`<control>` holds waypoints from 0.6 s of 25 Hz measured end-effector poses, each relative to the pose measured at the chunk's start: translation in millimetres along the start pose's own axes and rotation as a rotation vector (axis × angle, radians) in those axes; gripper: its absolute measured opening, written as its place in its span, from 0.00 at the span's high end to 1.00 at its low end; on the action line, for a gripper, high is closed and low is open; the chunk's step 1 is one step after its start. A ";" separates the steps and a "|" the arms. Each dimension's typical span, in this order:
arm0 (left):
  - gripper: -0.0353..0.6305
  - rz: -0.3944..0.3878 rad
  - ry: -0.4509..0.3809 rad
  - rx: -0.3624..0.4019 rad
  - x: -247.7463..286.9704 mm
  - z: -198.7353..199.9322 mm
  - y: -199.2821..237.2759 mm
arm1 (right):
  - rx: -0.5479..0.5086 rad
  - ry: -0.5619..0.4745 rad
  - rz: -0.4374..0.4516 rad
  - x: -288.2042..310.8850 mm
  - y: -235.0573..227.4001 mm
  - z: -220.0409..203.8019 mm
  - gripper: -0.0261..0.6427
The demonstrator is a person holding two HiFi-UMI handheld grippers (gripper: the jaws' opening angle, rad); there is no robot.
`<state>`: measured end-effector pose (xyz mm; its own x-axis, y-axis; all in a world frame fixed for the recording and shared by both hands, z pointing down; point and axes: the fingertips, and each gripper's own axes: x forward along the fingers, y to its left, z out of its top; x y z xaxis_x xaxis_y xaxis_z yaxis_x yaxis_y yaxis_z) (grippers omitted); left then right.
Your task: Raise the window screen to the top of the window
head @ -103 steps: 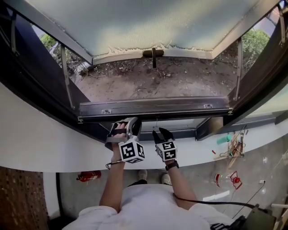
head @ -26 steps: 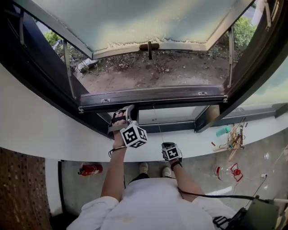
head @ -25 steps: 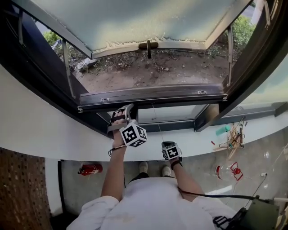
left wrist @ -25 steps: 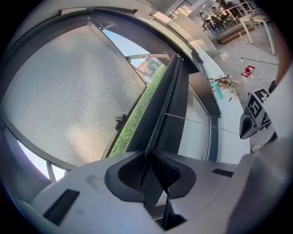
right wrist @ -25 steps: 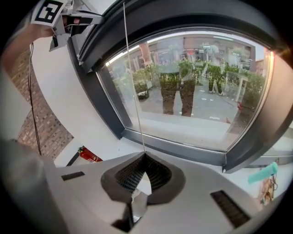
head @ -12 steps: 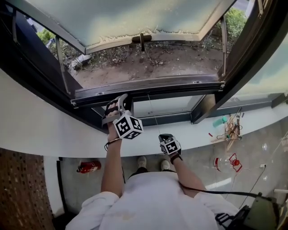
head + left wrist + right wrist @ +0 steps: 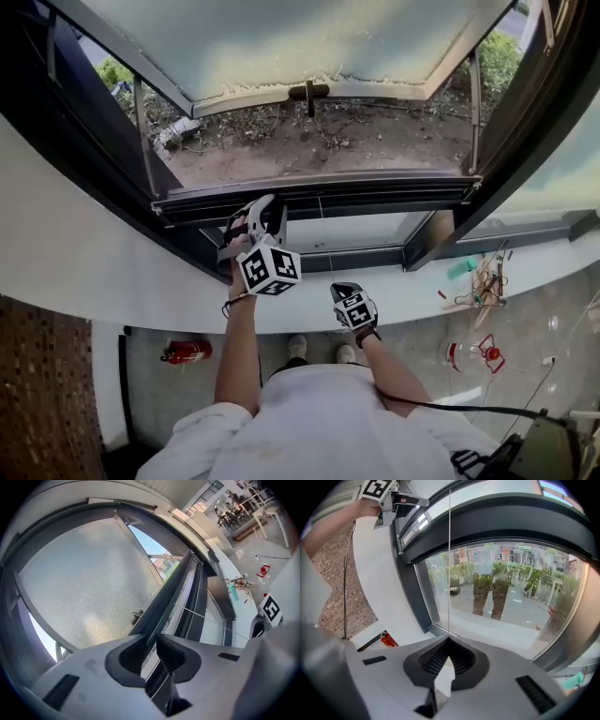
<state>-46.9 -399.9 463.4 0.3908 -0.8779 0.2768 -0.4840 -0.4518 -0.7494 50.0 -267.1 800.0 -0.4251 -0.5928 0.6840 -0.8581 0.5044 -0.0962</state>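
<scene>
The window screen's dark bottom bar (image 7: 375,192) runs across the window opening. My left gripper (image 7: 251,214) is at the bar's left end, shut on the bar (image 7: 173,588), which passes between its ribbed pads (image 7: 171,653). Fine mesh (image 7: 84,583) stretches away from the bar. A thin cord (image 7: 322,246) hangs from the bar down to my right gripper (image 7: 343,289), which is lower and to the right. In the right gripper view the cord (image 7: 450,564) runs straight into the right gripper (image 7: 449,641), whose jaws are shut on it.
The outward-tilted window sash with its handle (image 7: 309,91) lies beyond the screen. A white sill (image 7: 112,281) curves below the frame. A red fire extinguisher (image 7: 186,352) stands on the floor at left. Tools and a bottle (image 7: 483,277) lie at right.
Both grippers have risen a little, and the screen's bar has come up with the left one. Four seconds ago the right gripper was open beside the left; it now sits lower, shut on the cord.
</scene>
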 end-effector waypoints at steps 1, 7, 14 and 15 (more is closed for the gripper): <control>0.88 0.006 -0.013 -0.019 -0.9 0.3 1.2 | -0.003 0.001 -0.002 0.7 -1.2 0.2 0.96; 0.88 0.051 -0.109 -0.232 -15.0 4.9 6.1 | 0.003 -0.010 -0.003 -2.0 -6.9 3.4 0.96; 0.88 -0.026 -0.114 -0.513 -21.0 -17.9 -17.0 | 0.016 -0.030 0.008 2.9 -7.6 13.0 0.96; 0.88 -0.043 -0.114 -0.553 -22.0 -20.6 -20.0 | 0.019 -0.038 0.012 3.6 -6.3 16.8 0.96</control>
<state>-61.9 -374.9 484.7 0.4862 -0.8481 0.2106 -0.7922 -0.5295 -0.3034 49.0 -283.0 791.0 -0.4457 -0.6101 0.6551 -0.8580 0.4999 -0.1181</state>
